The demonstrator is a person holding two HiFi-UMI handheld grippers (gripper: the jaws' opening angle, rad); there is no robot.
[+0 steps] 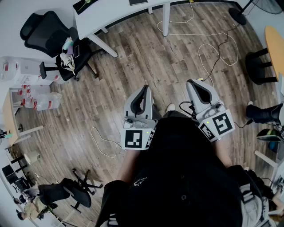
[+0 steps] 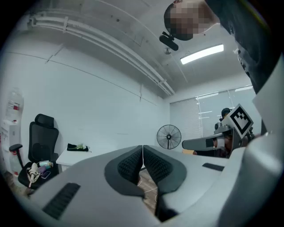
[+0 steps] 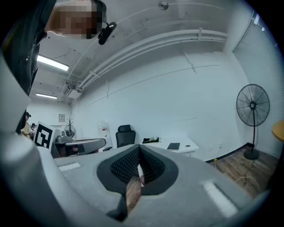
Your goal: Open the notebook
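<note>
A dark flat notebook [image 3: 173,146] lies on the white desk [image 3: 188,144] across the room; in the head view the notebook [image 1: 138,2] shows at the top edge on that desk [image 1: 111,15]. Both grippers are held close to the person's body, far from the desk, pointing toward it over the wood floor. My left gripper [image 1: 145,88] is shut with nothing between its jaws, and its pads [image 2: 133,162] meet. My right gripper [image 1: 194,83] is likewise shut and empty, with its pads [image 3: 126,164] pressed together.
A black office chair [image 1: 49,35] with clutter on its seat stands left of the desk. White cables [image 1: 213,48] trail over the floor ahead. A standing fan [image 3: 252,106] is at the right wall. A black stool [image 1: 257,66] and a round wooden table [image 1: 276,44] stand at the right.
</note>
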